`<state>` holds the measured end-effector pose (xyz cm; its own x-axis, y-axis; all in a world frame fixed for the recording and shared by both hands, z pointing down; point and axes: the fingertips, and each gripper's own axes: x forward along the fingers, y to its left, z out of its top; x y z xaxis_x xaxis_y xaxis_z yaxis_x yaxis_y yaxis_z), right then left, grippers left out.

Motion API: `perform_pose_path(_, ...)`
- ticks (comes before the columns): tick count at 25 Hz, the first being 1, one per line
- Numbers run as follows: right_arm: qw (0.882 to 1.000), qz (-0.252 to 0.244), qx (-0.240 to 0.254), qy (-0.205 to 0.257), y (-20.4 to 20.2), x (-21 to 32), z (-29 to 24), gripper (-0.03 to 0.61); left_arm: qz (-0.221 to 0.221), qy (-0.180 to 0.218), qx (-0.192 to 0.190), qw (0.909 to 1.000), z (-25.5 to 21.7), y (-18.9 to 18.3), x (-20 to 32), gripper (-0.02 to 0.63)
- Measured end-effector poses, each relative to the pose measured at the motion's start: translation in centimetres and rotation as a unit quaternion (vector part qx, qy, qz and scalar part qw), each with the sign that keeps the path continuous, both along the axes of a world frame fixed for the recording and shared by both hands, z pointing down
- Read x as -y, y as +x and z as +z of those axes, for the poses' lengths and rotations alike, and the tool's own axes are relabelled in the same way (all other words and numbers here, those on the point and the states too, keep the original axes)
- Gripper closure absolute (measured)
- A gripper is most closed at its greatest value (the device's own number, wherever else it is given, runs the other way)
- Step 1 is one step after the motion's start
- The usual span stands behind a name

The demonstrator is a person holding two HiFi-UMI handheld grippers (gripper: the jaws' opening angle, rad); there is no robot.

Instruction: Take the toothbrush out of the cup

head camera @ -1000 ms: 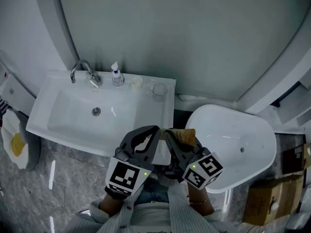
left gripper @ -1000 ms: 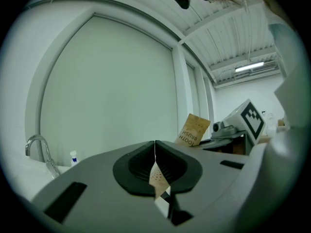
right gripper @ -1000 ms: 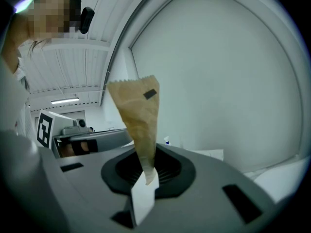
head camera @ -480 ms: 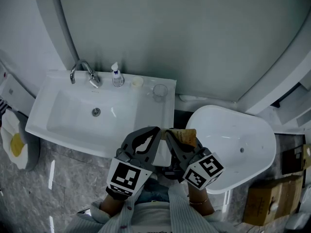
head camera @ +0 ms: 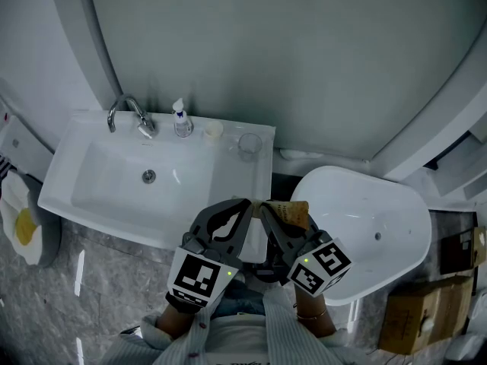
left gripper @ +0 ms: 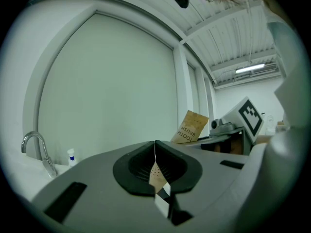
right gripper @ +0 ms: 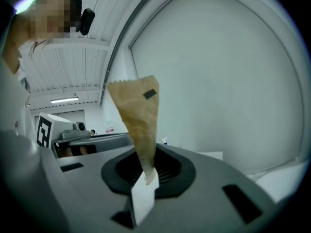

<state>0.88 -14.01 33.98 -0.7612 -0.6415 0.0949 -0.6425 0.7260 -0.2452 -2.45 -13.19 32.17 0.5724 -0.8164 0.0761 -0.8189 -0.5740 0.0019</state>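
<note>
Right gripper (head camera: 268, 207) is clamped on a brown paper toothbrush packet (head camera: 288, 213), printed TOOTH BRUSH. The packet stands straight out of the jaws, its long axis in line with them, pointing to the upper frame. Left gripper (head camera: 237, 207) is just beside it with jaws together. A thin brown sliver shows in the slit; can't tell what it is.

Glass cup (head camera: 249, 141) sits on the sink (head camera: 262, 175) ledge, above and slightly left of both grippers and well apart. No brush is visible in it. Likely the toothbrush is already out, inside the packet.

Against the earlier frames, nothing has changed: grippers and packet are in the same spot.
</note>
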Motion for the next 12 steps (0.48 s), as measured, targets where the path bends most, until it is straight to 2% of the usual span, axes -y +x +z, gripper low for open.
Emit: perform_pose_path(12, 1.000, -0.009, -0.001, 0.000, -0.58, 0.67, 0.04, 0.531, -0.001, 0.002, 0.001, 1.0000, -0.03, -0.25, 0.68, 0.597)
